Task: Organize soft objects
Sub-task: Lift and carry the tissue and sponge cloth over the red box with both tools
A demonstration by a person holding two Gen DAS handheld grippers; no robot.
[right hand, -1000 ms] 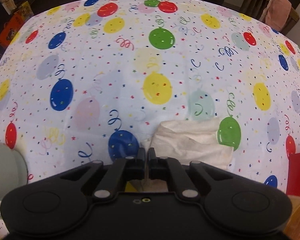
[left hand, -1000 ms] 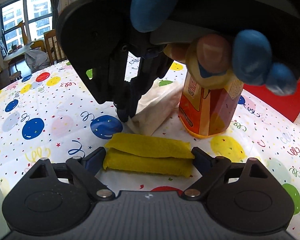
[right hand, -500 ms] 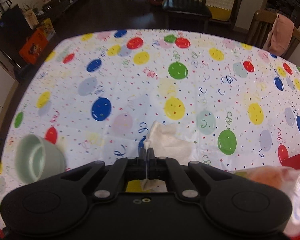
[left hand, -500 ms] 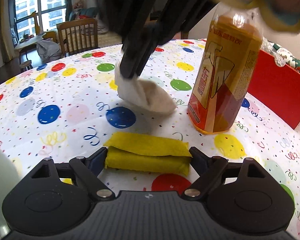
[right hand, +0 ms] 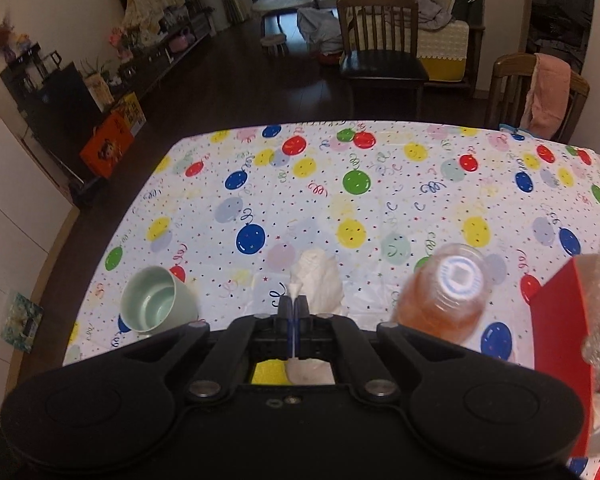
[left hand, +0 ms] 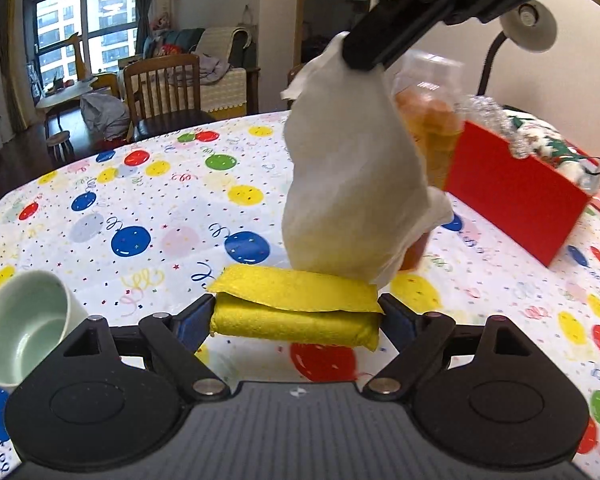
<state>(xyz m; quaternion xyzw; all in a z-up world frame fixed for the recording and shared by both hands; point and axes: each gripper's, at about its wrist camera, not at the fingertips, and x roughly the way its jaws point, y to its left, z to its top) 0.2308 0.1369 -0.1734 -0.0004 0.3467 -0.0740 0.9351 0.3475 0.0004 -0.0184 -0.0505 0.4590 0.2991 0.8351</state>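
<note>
A folded yellow cloth (left hand: 296,308) sits between the fingers of my left gripper (left hand: 296,316), which is shut on its two ends just above the balloon-print tablecloth (left hand: 148,208). My right gripper (right hand: 294,308) is shut on a corner of a white cloth (right hand: 318,280). In the left wrist view the white cloth (left hand: 352,192) hangs in the air from the right gripper's fingers (left hand: 380,46), its lower edge over the yellow cloth. A bit of the yellow cloth (right hand: 268,372) shows under the right gripper.
An orange drink bottle (right hand: 446,296) stands right of the cloths, partly behind the white cloth (left hand: 432,128). A red box (left hand: 516,192) with soft items is at the far right. A pale green cup (left hand: 20,328) lies at the left. Chairs stand beyond the table.
My right gripper has lifted the white cloth off the table and high into the air. The left gripper still holds the yellow cloth and has risen a little.
</note>
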